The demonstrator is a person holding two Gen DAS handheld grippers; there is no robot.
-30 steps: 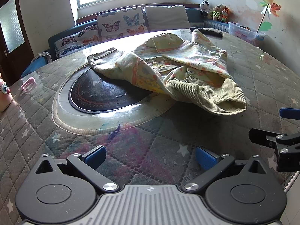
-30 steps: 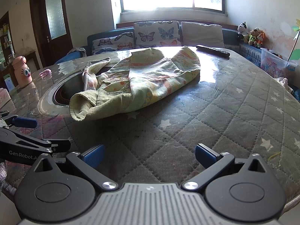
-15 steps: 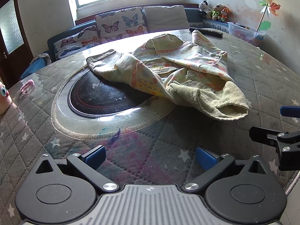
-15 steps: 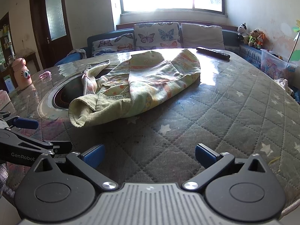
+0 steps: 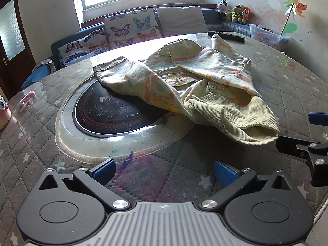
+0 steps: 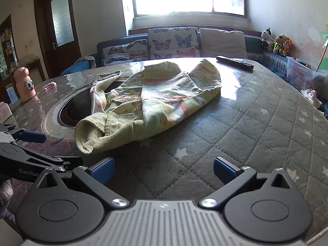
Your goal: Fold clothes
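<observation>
Left gripper (image 5: 164, 169): lower centre of its frame, jaws spread wide, holding nothing.
Right gripper (image 6: 163, 169): likewise lower centre, jaws wide, empty.
Counter (image 6: 256, 127): quilted star cover under a glossy sheet, so expect cloth to slide.
Child's jacket (image 5: 190, 86): crumpled at mid-frame, partly over the dark inset hob (image 5: 114, 112). Corduroy cuff (image 5: 248, 123) nearest you. Take that cuff with one gripper and a far edge with the other, then spread flat before folding.
Remote control (image 6: 234, 62): upper right, beyond the jacket.
Unclear: the second sleeve and the hem are buried in folds.
</observation>
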